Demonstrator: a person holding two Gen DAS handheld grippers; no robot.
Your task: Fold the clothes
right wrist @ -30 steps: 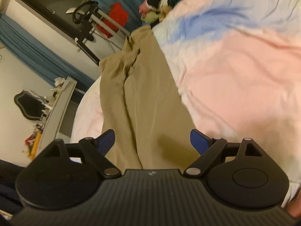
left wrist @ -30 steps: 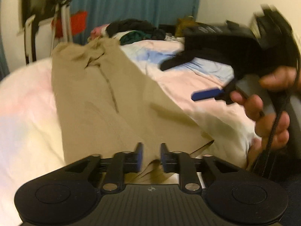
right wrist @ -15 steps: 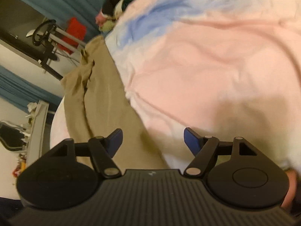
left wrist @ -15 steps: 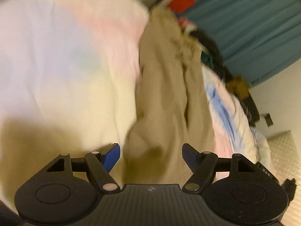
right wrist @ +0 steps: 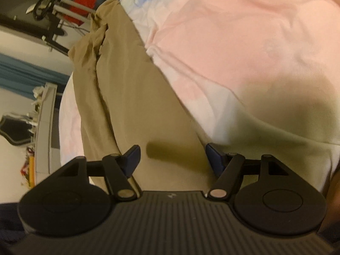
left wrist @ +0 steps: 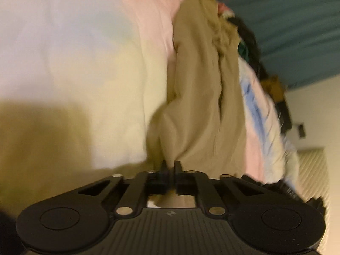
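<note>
Likely a bedroom — bedding (right wrist: 244, 42), teal curtains (left wrist: 297, 31).

Left black two-finger gripper (left wrist: 171, 166): fingers (left wrist: 163, 167) drawn together, only a thin slit between them, khaki trouser fabric (left wrist: 201, 106) pinched at the tips. Linkage arms folded inward.

Right black two-finger gripper (right wrist: 173, 156): blue-padded fingers (right wrist: 132, 156) spread wide, nothing between them, held low over the same cloth. Linkage arms splayed outward.
</note>
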